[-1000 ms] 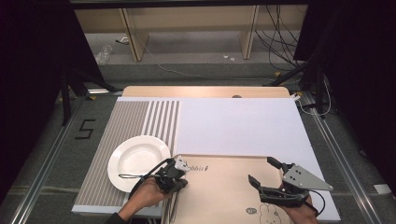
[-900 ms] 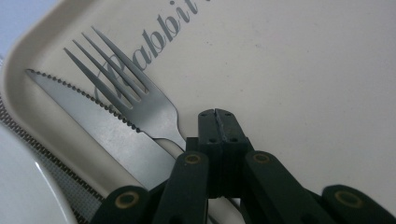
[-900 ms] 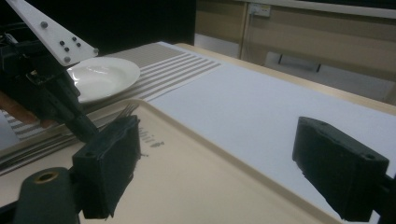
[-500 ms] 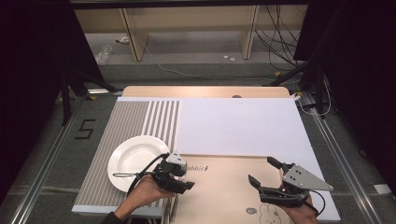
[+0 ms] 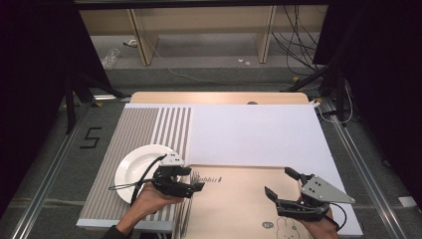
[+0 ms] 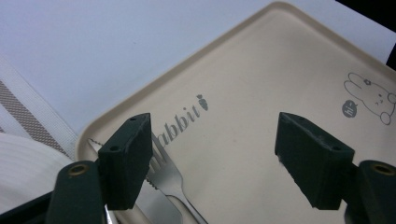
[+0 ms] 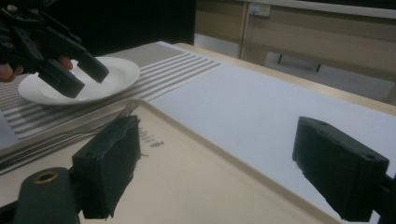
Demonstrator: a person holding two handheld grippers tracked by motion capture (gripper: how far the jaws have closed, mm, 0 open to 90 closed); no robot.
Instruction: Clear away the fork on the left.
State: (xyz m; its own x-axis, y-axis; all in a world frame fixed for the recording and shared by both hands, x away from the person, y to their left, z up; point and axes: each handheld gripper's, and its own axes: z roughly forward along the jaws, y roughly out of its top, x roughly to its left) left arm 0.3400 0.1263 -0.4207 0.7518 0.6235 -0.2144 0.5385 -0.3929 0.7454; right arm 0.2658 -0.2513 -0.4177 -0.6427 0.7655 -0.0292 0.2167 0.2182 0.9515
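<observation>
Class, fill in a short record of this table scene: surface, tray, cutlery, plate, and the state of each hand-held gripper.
surface: white sheet beside a striped mat
tray: beige, rabbit print
cutlery: fork at the tray's left edge
plate: white, bare, on the mat
left hand-held gripper: open, over the fork
right hand-held gripper: open, above the tray

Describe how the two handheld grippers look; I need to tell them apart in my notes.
Both are black, each with two blocky black fingers. The right gripper carries a grey three-cornered plate on top. The left gripper has a pale block on top and a thin black cable looping behind it.
</observation>
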